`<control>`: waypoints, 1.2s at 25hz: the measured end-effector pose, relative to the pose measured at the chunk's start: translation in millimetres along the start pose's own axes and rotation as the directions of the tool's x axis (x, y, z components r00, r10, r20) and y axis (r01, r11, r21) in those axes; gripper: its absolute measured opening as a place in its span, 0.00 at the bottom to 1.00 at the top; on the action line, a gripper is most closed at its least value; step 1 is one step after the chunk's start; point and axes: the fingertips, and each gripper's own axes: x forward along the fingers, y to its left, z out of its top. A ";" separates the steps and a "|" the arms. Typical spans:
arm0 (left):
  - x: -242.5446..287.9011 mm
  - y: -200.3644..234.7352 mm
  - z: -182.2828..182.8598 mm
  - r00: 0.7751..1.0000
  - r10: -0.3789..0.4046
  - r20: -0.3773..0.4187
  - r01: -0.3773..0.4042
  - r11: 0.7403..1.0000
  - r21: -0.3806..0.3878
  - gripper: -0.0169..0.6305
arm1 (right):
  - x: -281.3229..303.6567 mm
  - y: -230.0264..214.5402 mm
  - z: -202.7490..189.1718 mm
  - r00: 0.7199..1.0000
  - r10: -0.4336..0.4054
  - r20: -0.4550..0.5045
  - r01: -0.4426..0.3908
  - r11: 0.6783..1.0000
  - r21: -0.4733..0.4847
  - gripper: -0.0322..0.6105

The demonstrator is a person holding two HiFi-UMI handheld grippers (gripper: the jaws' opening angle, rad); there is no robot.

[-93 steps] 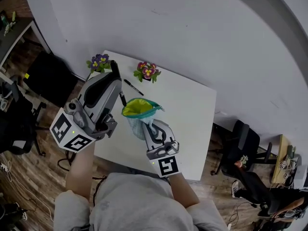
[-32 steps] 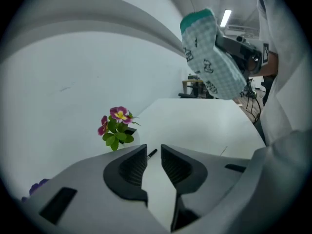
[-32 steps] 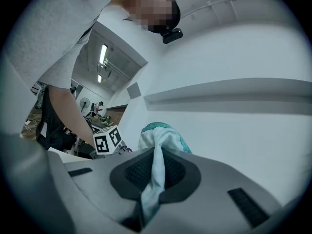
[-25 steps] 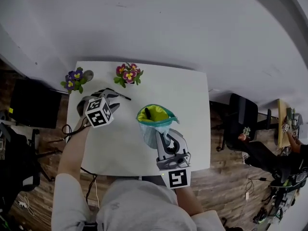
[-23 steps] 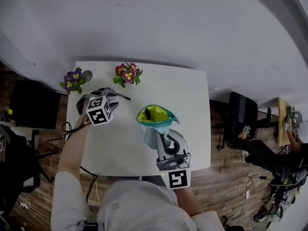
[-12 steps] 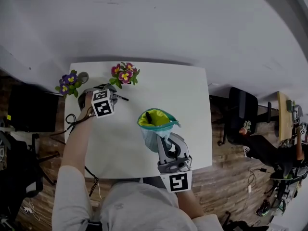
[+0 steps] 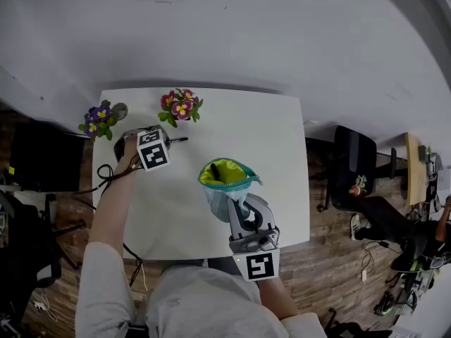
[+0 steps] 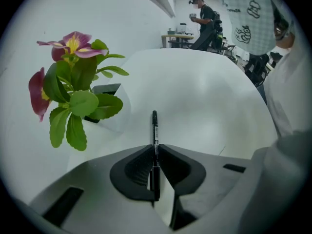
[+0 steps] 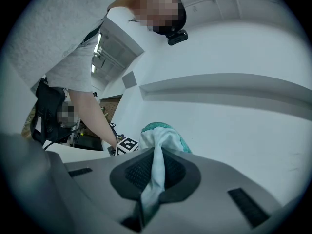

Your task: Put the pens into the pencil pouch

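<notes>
The left tongs (image 8: 155, 147) are pinched shut on a slim black pen (image 8: 154, 128), gripping it about midway so one end pokes out past the tips toward the far side of the table (image 7: 271, 143). The right tongs (image 9: 155, 156) are clamped on a fold of the pale blue pencil pouch (image 7: 224, 182). They hold it upright near the middle of the table, its green-edged mouth open and the yellow lining showing. A dark pen-like shape (image 7: 214, 172) already stands inside. Whether the gripped pen has left the surface I cannot tell. The step in hand looks like the pickup and carry. It would go best as a straight lift, clear of the leaves of the pink-flowered plant (image 8: 73, 94) just to the left. The pen then travels right and nearer to the pouch. A pen held this thin may swivel in the pads, so a slow carry and a tip-down tilt over the mouth seem wise. It should be let go only once its end is inside the lining. The right tongs should stay put so the mouth does not sag. The table is plain white, with a purple-flowered pot (image 7: 97, 120) at its far left corner. Beyond it are a white wall, a wood floor, a black chair (image 7: 350, 173) at the right, and a person (image 8: 202, 19) standing far off.
</notes>
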 end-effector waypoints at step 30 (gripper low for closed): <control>-158.3 -19.7 38.3 0.681 0.379 0.626 0.128 0.781 -0.612 0.12 | 15.0 30.5 32.8 0.979 0.156 0.133 -0.159 0.987 0.009 0.10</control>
